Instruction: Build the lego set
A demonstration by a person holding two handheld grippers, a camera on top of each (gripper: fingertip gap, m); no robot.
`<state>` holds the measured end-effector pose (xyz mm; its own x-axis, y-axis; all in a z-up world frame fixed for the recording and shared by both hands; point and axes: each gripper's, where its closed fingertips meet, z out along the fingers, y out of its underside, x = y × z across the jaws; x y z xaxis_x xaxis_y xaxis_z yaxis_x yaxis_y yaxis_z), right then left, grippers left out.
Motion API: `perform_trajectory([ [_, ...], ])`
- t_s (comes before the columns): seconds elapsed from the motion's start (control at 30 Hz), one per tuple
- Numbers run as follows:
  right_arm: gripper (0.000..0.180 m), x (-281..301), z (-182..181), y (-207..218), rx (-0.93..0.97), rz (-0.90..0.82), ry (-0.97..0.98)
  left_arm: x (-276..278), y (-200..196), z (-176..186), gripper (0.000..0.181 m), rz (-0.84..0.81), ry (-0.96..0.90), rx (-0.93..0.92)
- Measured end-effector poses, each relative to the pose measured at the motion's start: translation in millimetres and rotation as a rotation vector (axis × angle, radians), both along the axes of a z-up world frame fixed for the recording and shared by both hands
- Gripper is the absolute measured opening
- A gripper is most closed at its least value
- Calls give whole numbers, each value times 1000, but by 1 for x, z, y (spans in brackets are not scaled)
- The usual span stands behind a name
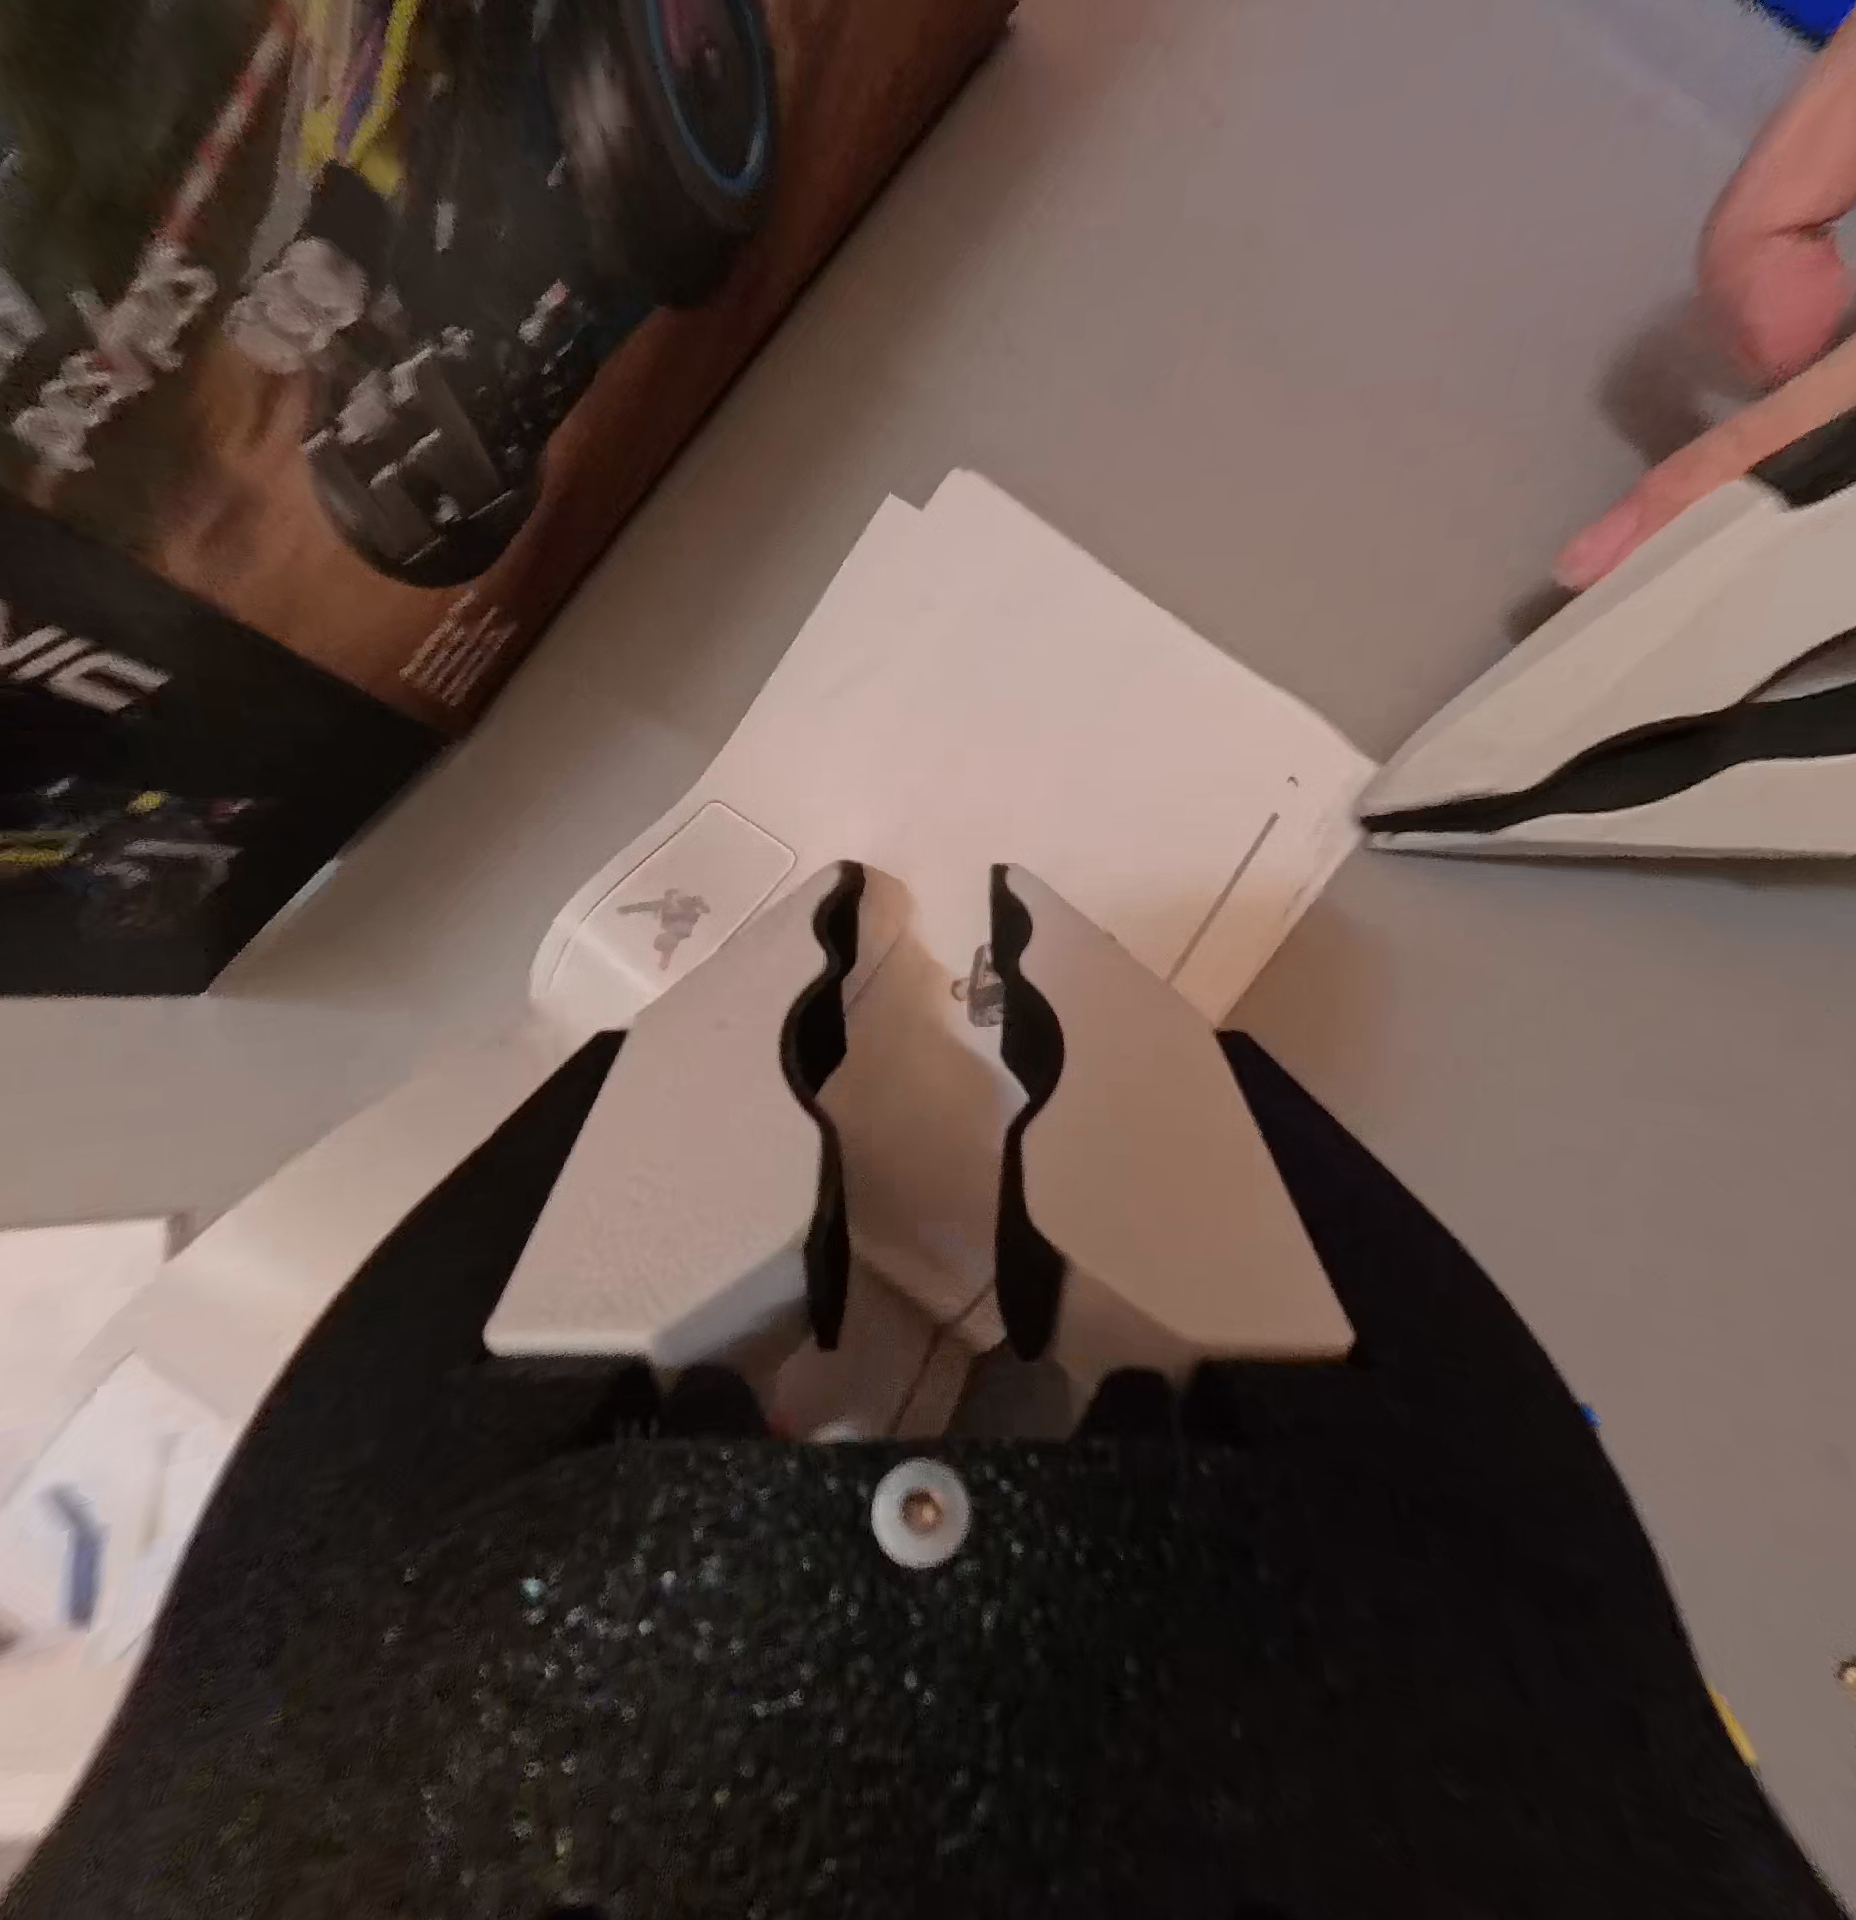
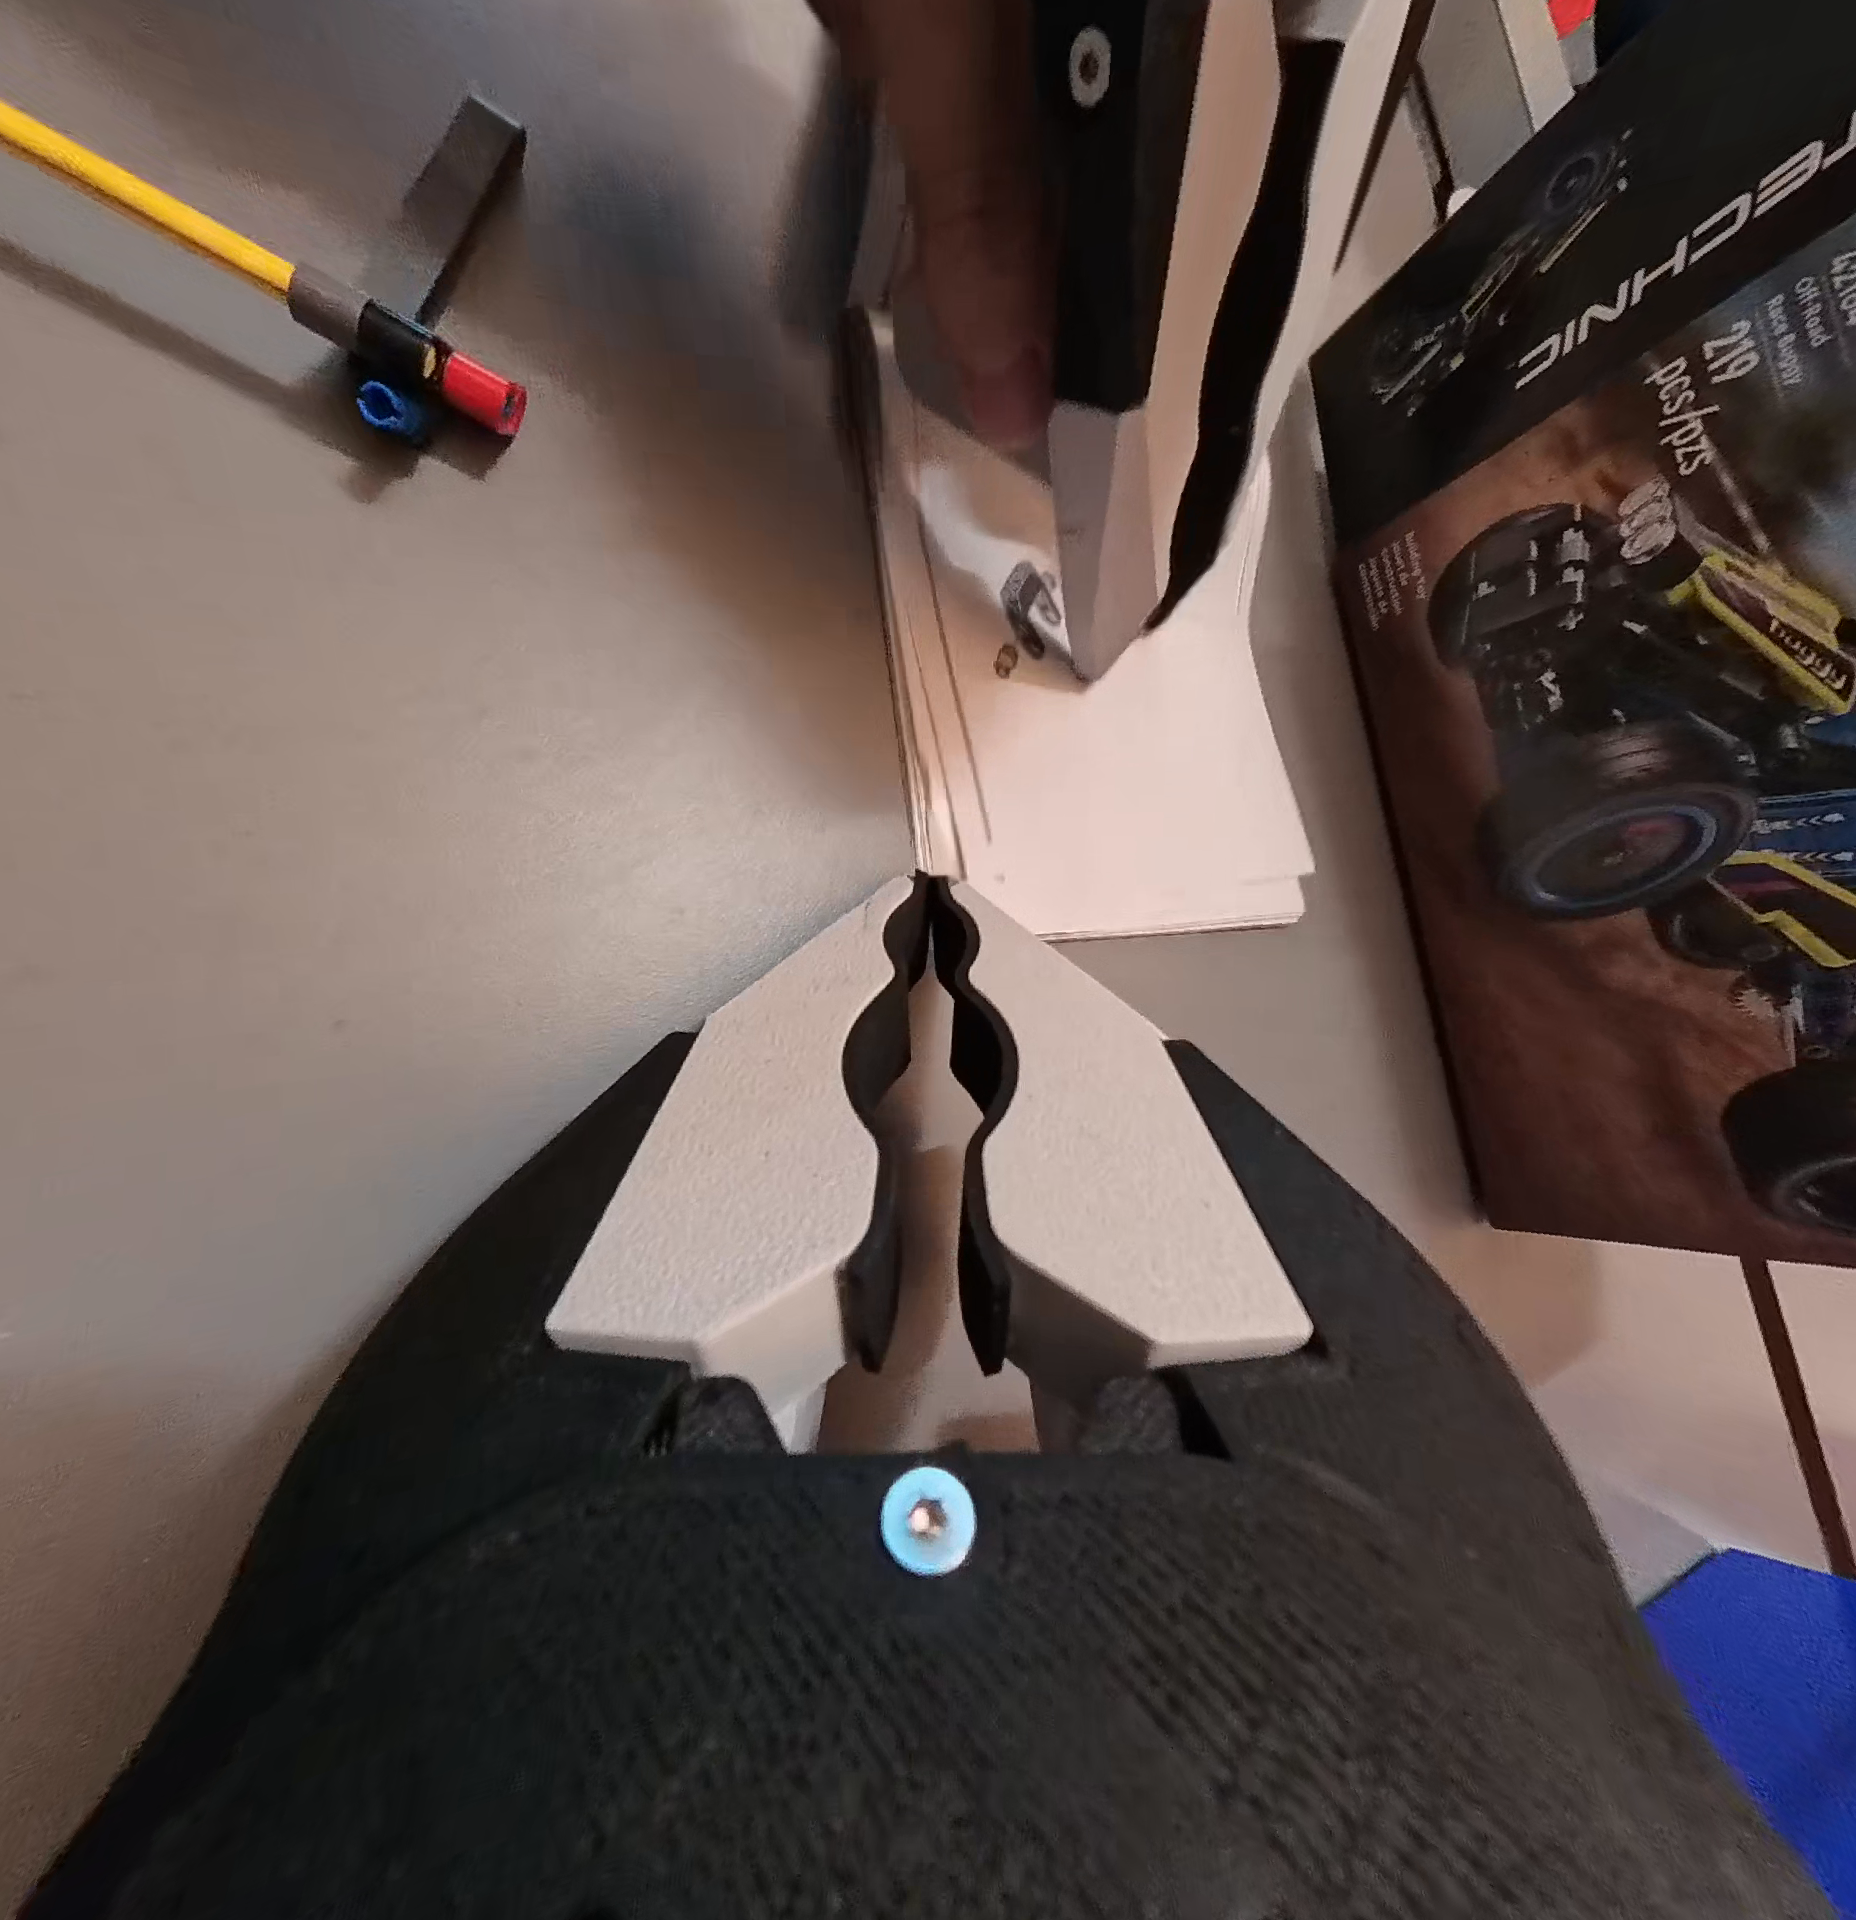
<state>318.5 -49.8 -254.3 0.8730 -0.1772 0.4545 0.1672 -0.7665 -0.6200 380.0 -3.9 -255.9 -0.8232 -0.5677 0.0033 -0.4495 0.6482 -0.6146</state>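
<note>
The white instruction booklet (image 1: 1007, 675) lies open on the grey table, with small part drawings on its page. My left gripper (image 1: 926, 878) is open and empty, its fingers low over the booklet's near edge. My right gripper (image 2: 924, 883) is shut, its tips at the booklet's (image 2: 1111, 810) corner; I cannot tell if a page is pinched. The right gripper also shows in the left wrist view (image 1: 1630, 748), with a hand (image 1: 1786, 260) behind it. The left gripper shows in the right wrist view (image 2: 1126, 644), pointing down at the page.
The Lego box (image 1: 384, 312) lies beside the booklet and shows in the right wrist view (image 2: 1630, 675). A yellow axle with red, black and blue pieces (image 2: 425, 374) and a grey beam (image 2: 467, 177) lie on the table. White paper (image 1: 72, 1455) sits at lower left. My hands' fingertips stand some 8 cm from each other.
</note>
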Motion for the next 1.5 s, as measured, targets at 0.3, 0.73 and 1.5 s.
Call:
perform_trajectory([
  [0.3, 0, 0, 0, 0, 37, -6, 18, 14, 50, 5, 41, 95, -95, 192],
  [0.73, 0, 0, 1, 0, 28, -1, -10, -7, 178, 53, 59, 491, -132, 201],
  [1.5, 0, 0, 1, 0, 36, 2, -14, -1, 176, 39, 41, 616, -389, 303],
])
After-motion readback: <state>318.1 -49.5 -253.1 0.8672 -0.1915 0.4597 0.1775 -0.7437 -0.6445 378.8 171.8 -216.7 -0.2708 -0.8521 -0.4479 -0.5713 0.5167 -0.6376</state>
